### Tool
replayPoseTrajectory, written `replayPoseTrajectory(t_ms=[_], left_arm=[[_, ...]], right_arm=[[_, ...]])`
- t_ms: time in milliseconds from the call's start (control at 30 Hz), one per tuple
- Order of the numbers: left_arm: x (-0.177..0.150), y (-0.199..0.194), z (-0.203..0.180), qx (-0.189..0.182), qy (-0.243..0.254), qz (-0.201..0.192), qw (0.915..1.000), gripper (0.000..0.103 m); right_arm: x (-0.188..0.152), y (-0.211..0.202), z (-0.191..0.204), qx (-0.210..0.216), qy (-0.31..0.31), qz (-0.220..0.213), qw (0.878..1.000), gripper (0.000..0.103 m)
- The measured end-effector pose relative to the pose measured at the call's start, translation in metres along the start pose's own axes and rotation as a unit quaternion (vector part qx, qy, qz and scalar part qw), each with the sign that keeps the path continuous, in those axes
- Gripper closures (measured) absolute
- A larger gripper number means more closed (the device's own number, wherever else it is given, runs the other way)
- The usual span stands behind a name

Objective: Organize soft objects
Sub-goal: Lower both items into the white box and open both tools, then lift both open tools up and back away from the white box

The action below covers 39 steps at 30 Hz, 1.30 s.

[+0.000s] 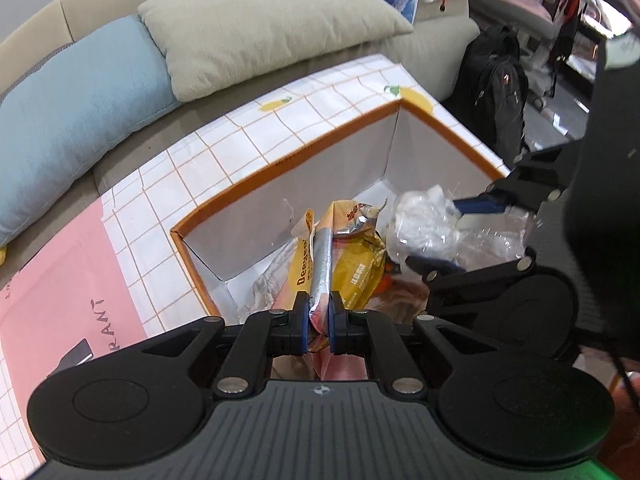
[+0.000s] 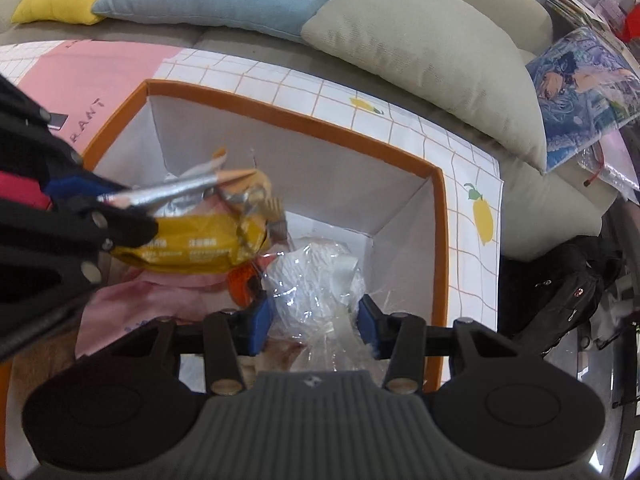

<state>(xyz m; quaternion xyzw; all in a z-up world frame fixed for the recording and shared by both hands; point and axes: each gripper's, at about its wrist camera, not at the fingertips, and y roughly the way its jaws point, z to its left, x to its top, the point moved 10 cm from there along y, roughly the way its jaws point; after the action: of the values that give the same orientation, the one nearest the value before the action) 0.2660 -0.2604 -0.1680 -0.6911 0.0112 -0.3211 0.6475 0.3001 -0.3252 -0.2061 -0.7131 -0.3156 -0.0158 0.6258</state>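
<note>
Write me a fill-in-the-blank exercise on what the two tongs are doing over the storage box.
1. The left tongs are shut on a crumpled ____ snack bag.
2. The right tongs straddle a bundle of clear ____.
3. Both items hang over the storage box with the ____ rim.
4. Behind the box, the pillow between the yellow one and the beige one is ____.

Missing words: yellow; plastic; orange; blue

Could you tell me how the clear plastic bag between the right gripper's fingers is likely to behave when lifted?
The clear plastic bag looks crinkled and thin, so it will probably flop and deform. Its glossy film may slip between the right gripper fingers, which stand apart around it. It seems light.
</note>
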Motion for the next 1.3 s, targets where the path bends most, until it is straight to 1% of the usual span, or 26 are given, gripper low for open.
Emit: replayPoseTrajectory(t_ms=[67,133,233,267,300,367,400,433,500,567,633,667,767,900,1000,1133,1300], left_arm=[[0.0,0.005,-0.001,0.007,0.006,0.003,1.0,0.093],[-0.002,0.009,-0.001,0.012,0.007,0.007,0.9999,0.093],[-0.003,0.011,0.001,0.01,0.001,0.01,0.9999,0.092],[-0.003,0.01,0.001,0.009,0.002,0.009,0.9999,0.09],[-0.002,0.008,0.001,0.009,0.003,0.006,0.9999,0.086],[0.001,0.003,0.001,0.012,0.009,-0.006,0.9999,0.084],[0.003,0.0,0.001,0.015,0.011,-0.012,0.9998,0.08],[0.004,-0.004,0.002,0.016,0.011,-0.018,0.9997,0.078],[0.008,-0.012,0.002,0.014,0.01,-0.03,0.9994,0.067],[0.011,-0.02,0.003,0.016,0.008,-0.039,0.9991,0.059],[0.012,-0.028,0.004,0.018,0.008,-0.047,0.9987,0.055],[0.013,-0.032,0.004,0.017,0.008,-0.051,0.9985,0.053],[0.012,-0.042,0.003,0.018,0.008,-0.06,0.998,0.044],[0.009,-0.056,0.0,0.024,0.016,-0.071,0.9971,0.043],[0.005,-0.075,0.001,0.029,0.013,-0.09,0.9954,0.043],[-0.009,-0.104,0.001,0.027,0.015,-0.119,0.9924,0.043],[-0.031,-0.139,0.003,0.034,0.015,-0.158,0.9868,0.043]], right_arm=[[-0.001,0.002,0.001,-0.003,-0.006,-0.001,1.0,0.056],[-0.001,0.003,0.004,-0.007,-0.017,-0.002,1.0,0.052],[-0.003,0.003,0.007,-0.012,-0.029,-0.002,1.0,0.05],[-0.003,0.002,0.007,-0.013,-0.031,-0.003,0.999,0.05],[-0.003,0.0,0.008,-0.012,-0.034,-0.004,0.999,0.049],[-0.003,-0.003,0.009,-0.012,-0.039,-0.004,0.999,0.048],[-0.003,-0.004,0.009,-0.011,-0.041,-0.003,0.999,0.046],[-0.004,-0.006,0.009,-0.009,-0.043,-0.001,0.999,0.044],[-0.003,-0.011,0.011,-0.007,-0.049,-0.003,0.999,0.039],[-0.004,-0.016,0.012,-0.007,-0.055,-0.005,0.998,0.034],[-0.003,-0.024,0.012,-0.007,-0.056,-0.009,0.998,0.028],[-0.003,-0.028,0.012,-0.007,-0.057,-0.011,0.998,0.027],[-0.005,-0.04,0.013,-0.013,-0.056,-0.014,0.998,0.02],[-0.01,-0.056,0.015,-0.016,-0.055,-0.015,0.998,0.017],[-0.012,-0.071,0.016,-0.015,-0.049,-0.019,0.998,0.017],[-0.017,-0.095,0.021,-0.013,-0.035,-0.032,0.999,0.016],[-0.024,-0.124,0.031,-0.01,0.001,-0.059,0.998,0.016]])
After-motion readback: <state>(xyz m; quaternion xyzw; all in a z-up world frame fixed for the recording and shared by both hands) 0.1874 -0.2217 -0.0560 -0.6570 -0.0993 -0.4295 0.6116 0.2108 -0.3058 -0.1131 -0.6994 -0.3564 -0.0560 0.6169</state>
